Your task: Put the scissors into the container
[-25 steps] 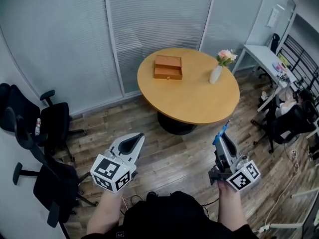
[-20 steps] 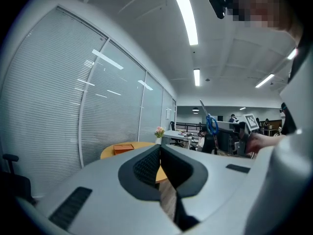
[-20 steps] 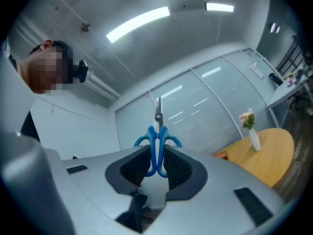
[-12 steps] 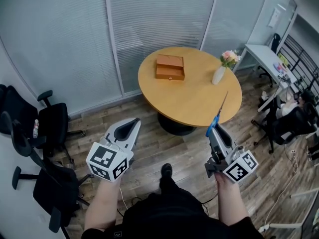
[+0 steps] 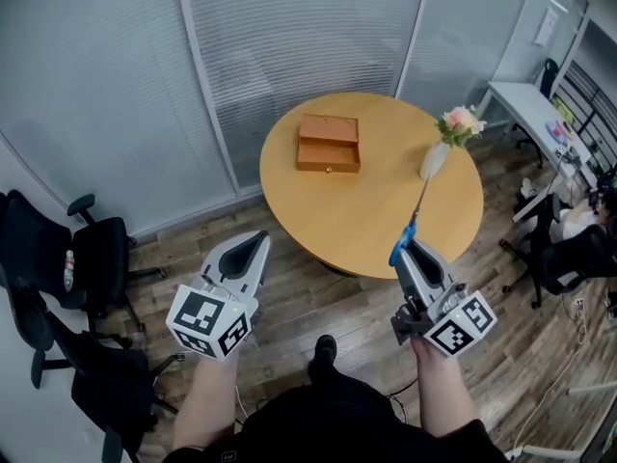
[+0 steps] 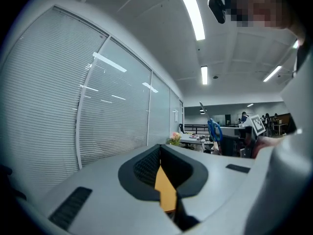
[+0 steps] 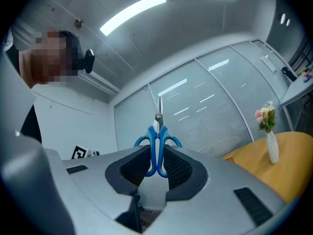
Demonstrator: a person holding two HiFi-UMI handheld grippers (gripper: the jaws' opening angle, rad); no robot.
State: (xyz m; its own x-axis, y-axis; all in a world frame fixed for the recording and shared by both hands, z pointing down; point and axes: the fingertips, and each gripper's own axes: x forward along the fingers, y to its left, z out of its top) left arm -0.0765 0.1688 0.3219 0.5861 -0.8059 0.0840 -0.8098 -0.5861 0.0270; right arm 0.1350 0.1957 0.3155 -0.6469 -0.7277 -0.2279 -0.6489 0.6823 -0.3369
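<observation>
Wood-plank floor (image 5: 289, 302) and blind-covered glass walls surround a round tabletop (image 5: 371, 210) in the head view. On its far left part sits the container (image 5: 328, 144), a brown wooden box, shut. Near the right edge stands a white vase (image 5: 434, 160) with pink flowers (image 5: 461, 122). Black office chairs (image 5: 92, 254) stand at the left wall. The left tongs (image 5: 256, 245) hang over the floor, short of the tabletop, well apart from the container. The right tongs (image 5: 405, 252) are held at the tabletop's near edge with the scissors (image 5: 413, 218) sticking out of them, blue handles in the grip and blades slanting up toward the vase.

From the left gripper view, the left tongs (image 6: 161, 168) are closed together with nothing between them; only an orange sliver of tabletop shows through the slit. Off to the right the scissors (image 6: 213, 129) show small, blades up, beside the right tongs' marker cube (image 6: 257, 125).

From the right gripper view, the right tongs (image 7: 157, 169) are clamped on the scissors (image 7: 157, 148) by the blue handle loops, the blades closed and pointing straight up against the glass wall. The tabletop (image 7: 281, 177) lies at right, carrying the vase (image 7: 272, 149) and flowers (image 7: 265, 115).
</observation>
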